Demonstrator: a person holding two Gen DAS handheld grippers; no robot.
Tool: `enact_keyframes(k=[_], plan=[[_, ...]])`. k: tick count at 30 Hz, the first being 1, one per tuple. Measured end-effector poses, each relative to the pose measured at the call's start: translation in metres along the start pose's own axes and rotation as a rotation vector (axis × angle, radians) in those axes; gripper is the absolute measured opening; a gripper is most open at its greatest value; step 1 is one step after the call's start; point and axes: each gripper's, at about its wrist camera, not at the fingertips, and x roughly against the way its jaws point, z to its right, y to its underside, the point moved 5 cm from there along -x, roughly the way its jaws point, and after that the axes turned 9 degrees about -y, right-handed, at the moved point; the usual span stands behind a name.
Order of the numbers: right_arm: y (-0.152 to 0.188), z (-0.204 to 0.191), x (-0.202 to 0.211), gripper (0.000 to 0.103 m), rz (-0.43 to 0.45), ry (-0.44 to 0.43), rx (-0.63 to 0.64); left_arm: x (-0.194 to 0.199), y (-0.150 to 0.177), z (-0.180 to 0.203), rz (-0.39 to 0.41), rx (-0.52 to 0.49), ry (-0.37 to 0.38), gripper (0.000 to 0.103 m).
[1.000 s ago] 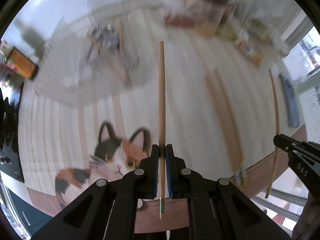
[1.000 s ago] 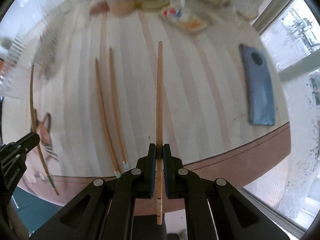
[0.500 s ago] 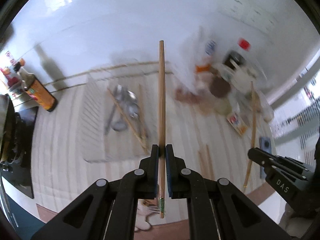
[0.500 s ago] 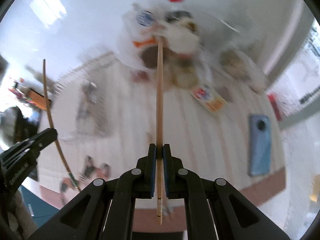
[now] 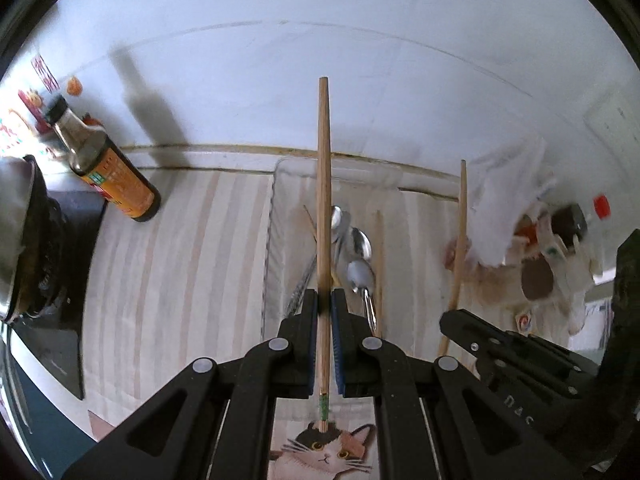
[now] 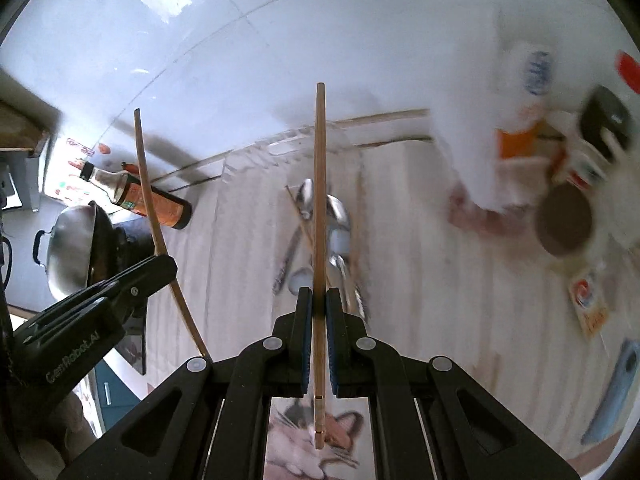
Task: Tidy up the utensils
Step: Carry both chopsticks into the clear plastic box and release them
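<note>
Left black two-finger gripper (image 5: 324,304) pinching a green-banded wooden chopstick (image 5: 323,200); right black two-finger gripper (image 6: 319,300) pinching a plain wooden chopstick (image 6: 319,200). Both held above the clear plastic tray (image 5: 276,208) holding metal spoons (image 5: 360,256) and chopsticks.

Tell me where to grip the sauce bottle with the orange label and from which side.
Grip the dark glass sauce bottle with the orange label around its straight labelled body, not the narrow neck and black cap. It stands upright by the white wall, near the dark stove, so come in level from the open striped-counter side, probably safest. Both hand-held grippers already hold chopsticks.
</note>
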Motion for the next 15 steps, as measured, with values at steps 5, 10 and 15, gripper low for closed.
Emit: enact_keyframes(k=[5, 10, 15], plan=[[-0.018, -0.001, -0.027, 0.007, -0.045, 0.003, -0.011, -0.028, -0.006, -0.008, -0.081, 0.018, 0.032, 0.005], [-0.023, 0.002, -0.047, 0.008, -0.106, 0.014, -0.015, -0.032, -0.005, -0.013, -0.097, 0.005, -0.009, 0.009], [-0.011, 0.018, -0.015, 0.023, -0.051, 0.038, -0.013, -0.016, 0.001, -0.023, -0.023, -0.002, -0.09, 0.031]])
